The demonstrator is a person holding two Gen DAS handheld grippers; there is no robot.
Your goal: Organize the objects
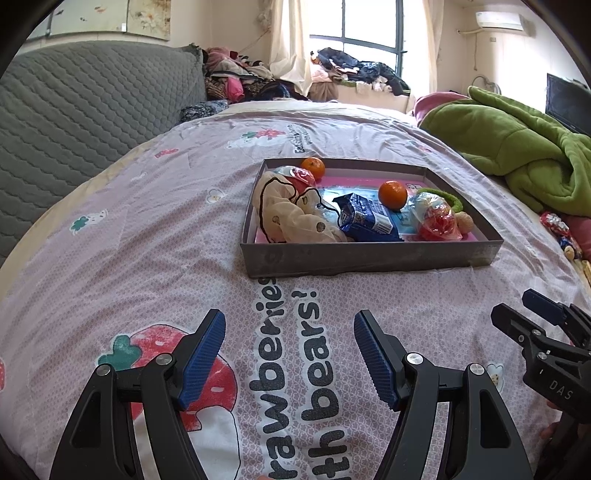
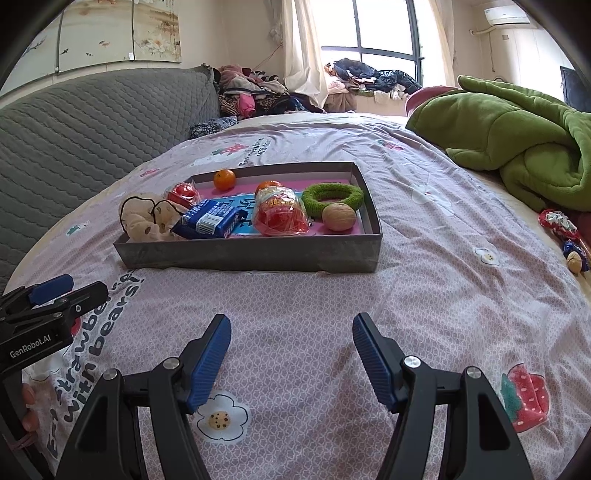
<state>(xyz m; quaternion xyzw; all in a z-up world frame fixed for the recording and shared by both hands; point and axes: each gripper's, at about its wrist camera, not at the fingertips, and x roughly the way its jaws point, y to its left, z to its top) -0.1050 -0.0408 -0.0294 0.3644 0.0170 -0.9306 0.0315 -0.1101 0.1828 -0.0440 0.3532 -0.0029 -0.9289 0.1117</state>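
both grippers, left gripper (image 1: pixel 290 354) and right gripper (image 2: pixel 291 356), gape empty over bedsheet (image 1: pixel 147 236) reading "with bears!"

A tray (image 2: pixel 251 254) sits mid-bed on the bedspread (image 2: pixel 424 295). In it: a cloth (image 2: pixel 147 221) at its left end, a packet (image 2: pixel 210 219) beside that, a walnut (image 2: pixel 338 217) before the ring (image 2: pixel 332 197) (right end). A blanket (image 2: pixel 517 147) lies at the bed's right edge.

We list: grey quilted headboard (image 1: pixel 85 110) upper left; green blanket (image 1: pixel 517 147) right; clothes pile (image 2: pixel 255 92) top centre; window (image 2: pixel 384 29); air conditioner (image 2: pixel 506 14) upper right.
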